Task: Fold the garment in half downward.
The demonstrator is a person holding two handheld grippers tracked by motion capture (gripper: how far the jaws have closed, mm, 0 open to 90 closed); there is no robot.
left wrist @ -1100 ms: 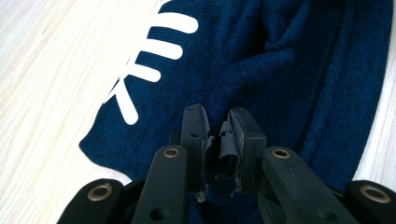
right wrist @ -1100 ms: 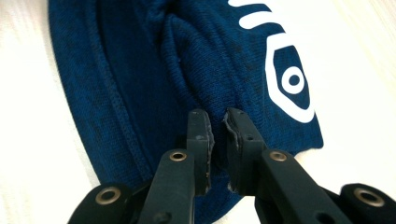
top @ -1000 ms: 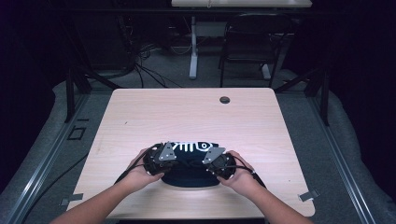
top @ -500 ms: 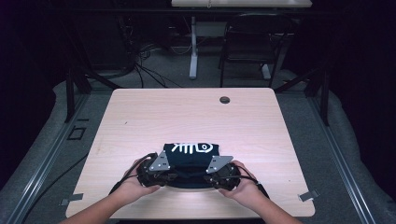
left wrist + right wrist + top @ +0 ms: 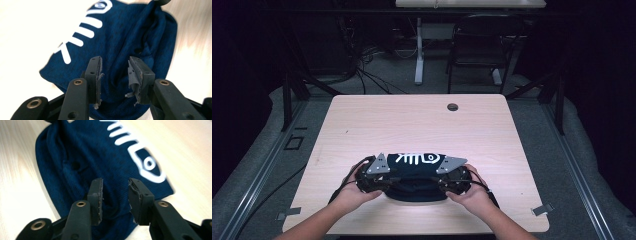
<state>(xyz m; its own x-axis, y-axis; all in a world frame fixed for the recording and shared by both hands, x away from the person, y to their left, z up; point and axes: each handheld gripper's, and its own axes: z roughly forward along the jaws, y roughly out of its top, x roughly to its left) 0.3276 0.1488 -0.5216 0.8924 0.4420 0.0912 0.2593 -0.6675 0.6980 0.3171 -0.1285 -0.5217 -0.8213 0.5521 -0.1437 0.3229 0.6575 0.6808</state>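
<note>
A folded dark blue garment (image 5: pixel 414 172) with a white fish-bone print lies near the table's front edge. My left gripper (image 5: pixel 393 183) rests at its left end and my right gripper (image 5: pixel 438 183) at its right end, both pointing inward. In the left gripper view my left gripper (image 5: pixel 115 61) is open, jaws apart over the blue cloth (image 5: pixel 117 32) with nothing pinched. The right gripper view is alike: my right gripper (image 5: pixel 115 182) is open above the cloth (image 5: pixel 100 152), with the white print to its upper right. A rumpled fold runs along the garment's near edge.
The light wooden table (image 5: pixel 412 125) has a small dark round grommet (image 5: pixel 452 107) near its far edge. Beyond the table are chair and desk legs and cables on a grey floor.
Both hands and the garment have come toward the near edge of the table. The garment now looks more bunched between the two grippers.
</note>
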